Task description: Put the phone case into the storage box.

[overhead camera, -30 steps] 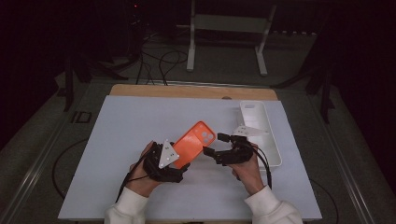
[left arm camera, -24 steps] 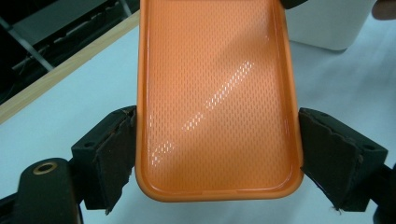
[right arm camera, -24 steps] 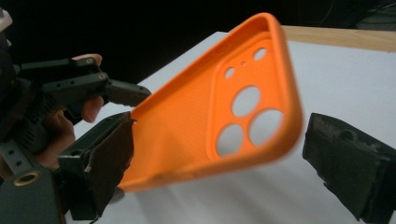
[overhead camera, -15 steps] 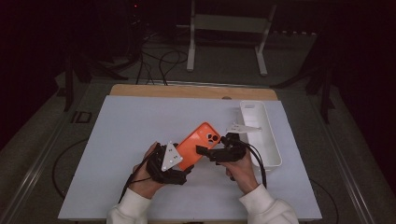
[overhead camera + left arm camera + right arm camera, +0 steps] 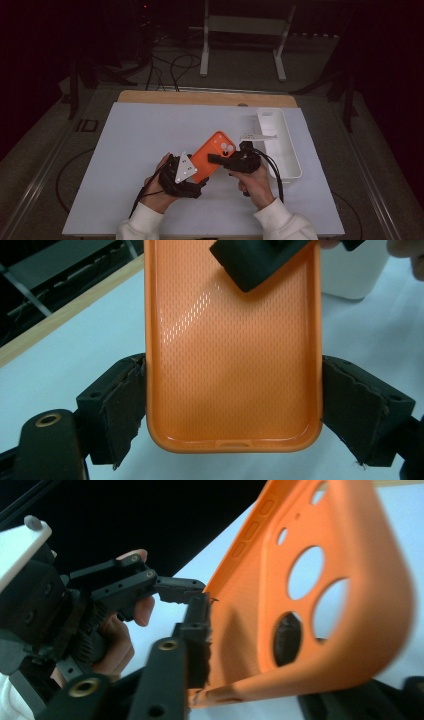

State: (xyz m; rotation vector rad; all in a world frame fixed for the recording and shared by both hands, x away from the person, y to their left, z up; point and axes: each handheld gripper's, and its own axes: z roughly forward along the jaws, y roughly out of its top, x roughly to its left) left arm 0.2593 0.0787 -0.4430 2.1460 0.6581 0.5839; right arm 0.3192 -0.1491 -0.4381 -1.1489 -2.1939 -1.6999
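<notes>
Between your left tool's point(image 5: 235, 410) pads sits the orange phone case point(image 5: 232, 355), pinched across its width, while your right tool point(image 5: 240, 650) has just been closing on its camera-hole end, one jaw inside. You're mid-handover; next, firm that grip before releasing. Below lies the pale table point(image 5: 130, 145), dark room beyond.
</notes>
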